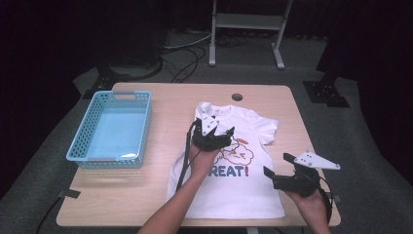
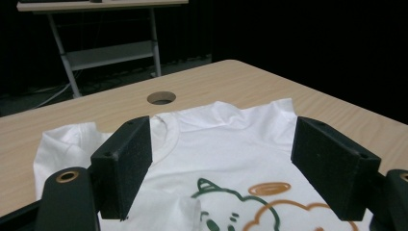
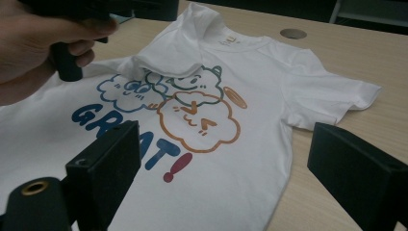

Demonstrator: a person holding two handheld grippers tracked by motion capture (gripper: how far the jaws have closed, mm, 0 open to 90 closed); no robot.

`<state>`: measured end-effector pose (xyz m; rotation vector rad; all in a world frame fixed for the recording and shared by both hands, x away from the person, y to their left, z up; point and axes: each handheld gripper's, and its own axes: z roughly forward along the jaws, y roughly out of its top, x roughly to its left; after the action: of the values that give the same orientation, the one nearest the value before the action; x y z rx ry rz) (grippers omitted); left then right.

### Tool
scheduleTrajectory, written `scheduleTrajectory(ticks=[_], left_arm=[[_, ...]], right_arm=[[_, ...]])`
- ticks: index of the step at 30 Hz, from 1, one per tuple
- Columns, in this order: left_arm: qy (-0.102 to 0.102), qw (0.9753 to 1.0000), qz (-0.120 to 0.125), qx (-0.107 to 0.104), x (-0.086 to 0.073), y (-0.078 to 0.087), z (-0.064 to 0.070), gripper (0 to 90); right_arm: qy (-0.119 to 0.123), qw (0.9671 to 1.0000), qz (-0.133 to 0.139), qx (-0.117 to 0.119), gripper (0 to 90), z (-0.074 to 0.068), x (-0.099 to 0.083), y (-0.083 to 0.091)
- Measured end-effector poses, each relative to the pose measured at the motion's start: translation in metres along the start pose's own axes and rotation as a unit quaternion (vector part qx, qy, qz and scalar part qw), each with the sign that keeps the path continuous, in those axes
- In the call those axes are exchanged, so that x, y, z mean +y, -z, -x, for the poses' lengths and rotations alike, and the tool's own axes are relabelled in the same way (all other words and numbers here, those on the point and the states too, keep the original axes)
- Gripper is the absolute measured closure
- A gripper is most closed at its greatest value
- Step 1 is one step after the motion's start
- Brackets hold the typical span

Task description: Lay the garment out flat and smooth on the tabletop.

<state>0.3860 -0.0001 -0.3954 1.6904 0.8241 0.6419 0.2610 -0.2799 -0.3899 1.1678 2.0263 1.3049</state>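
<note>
Jaws gape on both: left gripper point(image 1: 217, 135) above white printed cotton T-shirt point(image 1: 243, 190), right gripper point(image 1: 276, 169) at four o'clock.

One T-shirt point(image 1: 229, 161), one basket point(image 1: 83, 141), two tongs.

the left tool point(image 1: 220, 134) sits over the t-shirt point(image 1: 253, 190) print, so the high view loses part of the cartoon and the first letters of the word. the shirt's bottom hem runs off the right gripper view. the folded-over sleeve point(image 3: 168, 60) covers more of the print.
</note>
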Motion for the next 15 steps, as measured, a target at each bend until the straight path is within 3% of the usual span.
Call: scheduleTrajectory(ticks=[6, 15], left_arm=[[-0.002, 0.9997, -0.018, 0.018, -0.006, -0.019, -0.007, 23.2], [0.019, 0.9979, -0.055, 0.03, -0.023, -0.035, -0.014, 25.5]], right_arm=[[0.0, 1.0, 0.002, -0.003, 10.2, -0.001, -0.005, 0.002], [-0.001, 1.0, 0.001, -0.003, 10.1, -0.001, -0.008, 0.001]])
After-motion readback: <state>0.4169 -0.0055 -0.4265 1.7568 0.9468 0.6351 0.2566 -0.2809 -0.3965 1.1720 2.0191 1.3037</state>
